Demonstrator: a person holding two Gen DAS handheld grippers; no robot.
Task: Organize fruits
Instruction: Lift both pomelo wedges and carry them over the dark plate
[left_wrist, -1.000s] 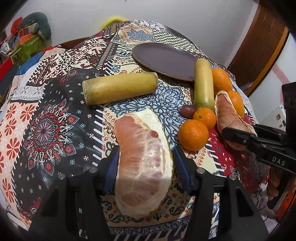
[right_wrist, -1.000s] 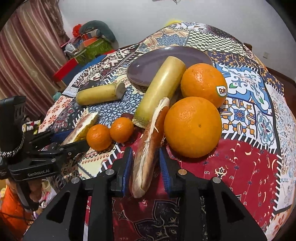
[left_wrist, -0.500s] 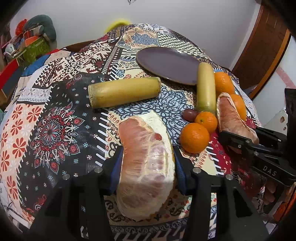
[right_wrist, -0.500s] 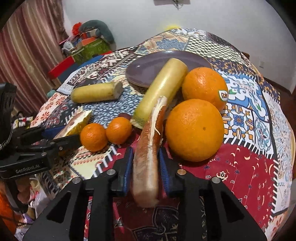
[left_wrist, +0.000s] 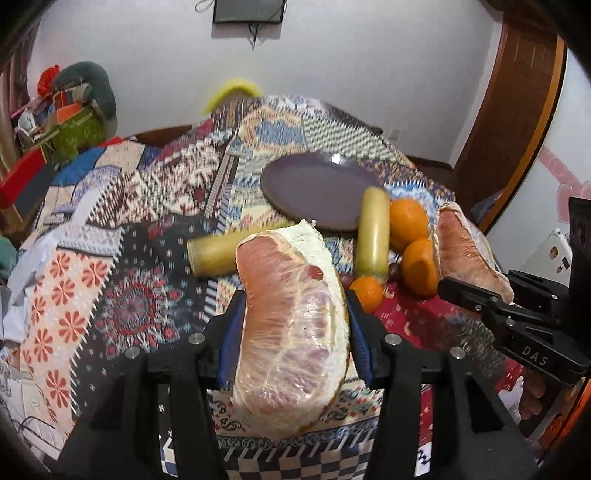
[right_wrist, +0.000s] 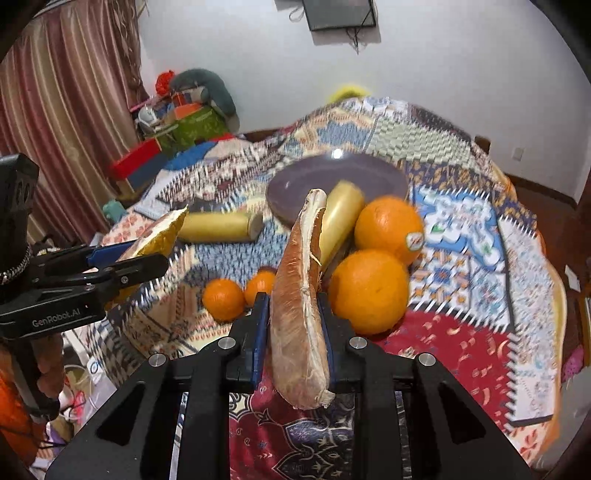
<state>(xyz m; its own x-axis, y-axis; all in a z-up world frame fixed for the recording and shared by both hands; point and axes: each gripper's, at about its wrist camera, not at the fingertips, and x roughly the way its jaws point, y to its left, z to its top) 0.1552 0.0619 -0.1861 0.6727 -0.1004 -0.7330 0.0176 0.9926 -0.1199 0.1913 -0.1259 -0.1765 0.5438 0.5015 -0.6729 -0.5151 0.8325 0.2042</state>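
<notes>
Left wrist: pomelo wedge (left_wrist: 291, 328) hides sugarcane (left_wrist: 212, 254); cloth (left_wrist: 110, 295) blurred.

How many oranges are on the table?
4. Two big oranges, one by the purple plate and one nearer, plus two little ones left of them. More may hide behind the held pomelo slice.

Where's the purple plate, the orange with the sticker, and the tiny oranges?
purple plate (right_wrist: 295, 188), right wrist view, bare left side.
stickered orange (right_wrist: 384, 225), right wrist view, peel middle.
tiny oranges (right_wrist: 223, 298), right wrist view, left one's middle.
</notes>
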